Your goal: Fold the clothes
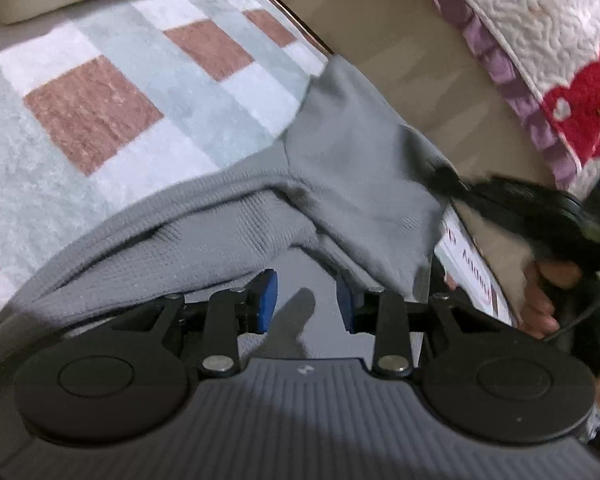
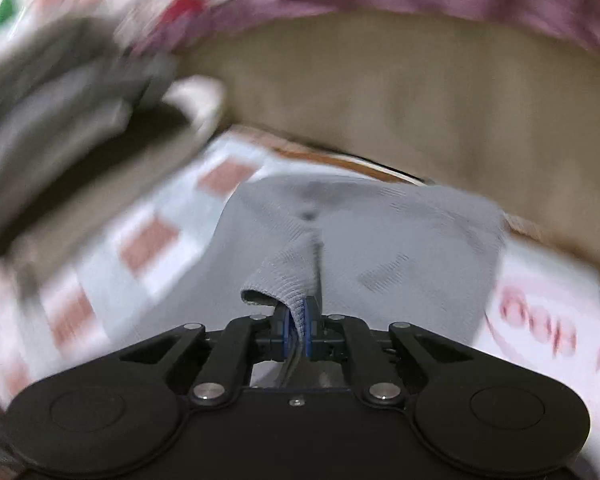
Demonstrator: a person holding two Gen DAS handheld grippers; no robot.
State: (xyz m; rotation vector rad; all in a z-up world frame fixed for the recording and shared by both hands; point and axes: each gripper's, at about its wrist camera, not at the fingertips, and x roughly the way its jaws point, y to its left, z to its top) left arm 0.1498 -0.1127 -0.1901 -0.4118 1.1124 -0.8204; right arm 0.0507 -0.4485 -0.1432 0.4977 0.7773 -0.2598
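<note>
Folding is under way on a grey ribbed knit garment (image 1: 236,216) that lies across a checked towel of pale blue, white and dusty-pink squares (image 1: 100,104), with one end reaching toward the edge where a beige surface (image 1: 400,60) begins. In the right wrist view the right gripper (image 2: 299,330) has its blue pads pinched together on a raised fold of the same grey knit (image 2: 288,276), so this hand has the cloth firmly caught. In the left wrist view the left gripper (image 1: 306,300) stands with its blue pads parted, a gap between them and nothing pressed there; the grey cloth lies just beyond its tips. The other gripper shows blurred at the right of that view, at the garment's far end, with part of a hand behind it.

As I judge it, the step in hand is lifting one end to carry it over. The next move calls for the left pads to take a matching edge, so both ends rise level and the fold lands square on the towel, without dragging the knit off the edge.
</note>
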